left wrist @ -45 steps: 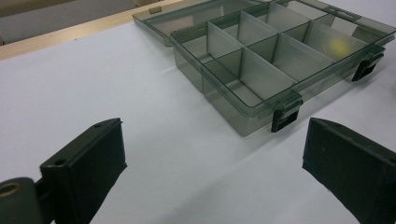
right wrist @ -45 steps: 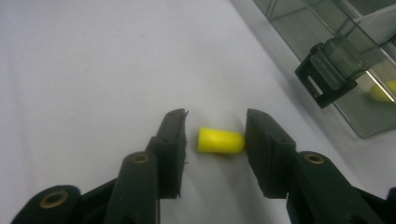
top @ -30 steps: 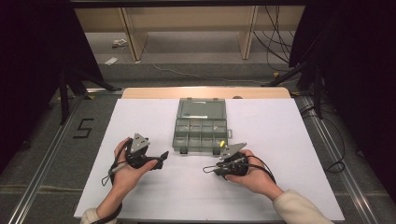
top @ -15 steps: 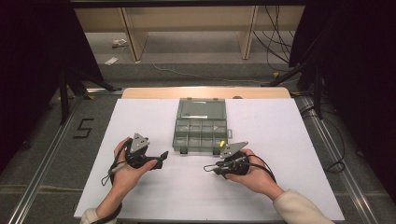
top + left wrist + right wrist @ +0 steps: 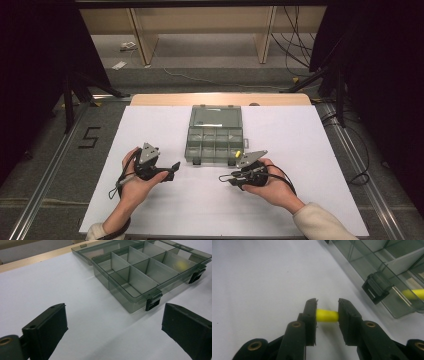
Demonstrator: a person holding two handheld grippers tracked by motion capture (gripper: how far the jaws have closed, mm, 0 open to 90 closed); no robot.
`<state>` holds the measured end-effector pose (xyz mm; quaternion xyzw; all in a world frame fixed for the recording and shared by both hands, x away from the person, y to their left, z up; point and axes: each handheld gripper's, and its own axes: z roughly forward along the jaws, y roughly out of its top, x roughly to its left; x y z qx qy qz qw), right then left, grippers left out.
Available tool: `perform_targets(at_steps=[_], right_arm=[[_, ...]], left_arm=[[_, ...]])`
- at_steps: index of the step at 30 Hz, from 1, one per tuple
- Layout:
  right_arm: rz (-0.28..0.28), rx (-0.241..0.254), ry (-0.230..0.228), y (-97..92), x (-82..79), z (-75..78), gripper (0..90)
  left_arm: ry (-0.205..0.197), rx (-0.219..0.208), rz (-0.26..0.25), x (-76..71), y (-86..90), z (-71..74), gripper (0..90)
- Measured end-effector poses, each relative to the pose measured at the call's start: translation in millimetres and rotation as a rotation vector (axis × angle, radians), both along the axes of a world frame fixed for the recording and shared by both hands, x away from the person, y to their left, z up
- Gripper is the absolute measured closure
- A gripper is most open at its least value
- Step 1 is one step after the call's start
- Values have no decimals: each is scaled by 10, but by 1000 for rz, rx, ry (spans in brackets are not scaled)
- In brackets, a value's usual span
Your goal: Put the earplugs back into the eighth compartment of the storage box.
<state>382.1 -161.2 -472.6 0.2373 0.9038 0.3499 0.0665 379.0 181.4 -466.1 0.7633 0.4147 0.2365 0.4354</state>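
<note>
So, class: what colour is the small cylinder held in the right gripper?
Yellow cylinder; clearest in the right gripper view.

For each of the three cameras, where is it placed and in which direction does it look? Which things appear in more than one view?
High view: above the person's side, looking forward and down on the white table; both hands show, with the left gripper and right gripper.
Left gripper view: rides the left gripper, looking along its wide-open jaws at the open smoky clear plastic compartment box.
Right gripper view: rides the right gripper, whose jaws clamp a small yellow cylinder.
Shared: all views show the box; both gripper views show its black latch.
</note>
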Motion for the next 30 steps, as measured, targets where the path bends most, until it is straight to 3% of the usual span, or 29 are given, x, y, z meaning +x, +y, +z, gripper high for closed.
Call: perform_targets(at_steps=[30], right_arm=[[-37, 47, -35, -85, 66, 126, 697]], left_arm=[[-2, -2, 4, 4, 5, -1, 56]])
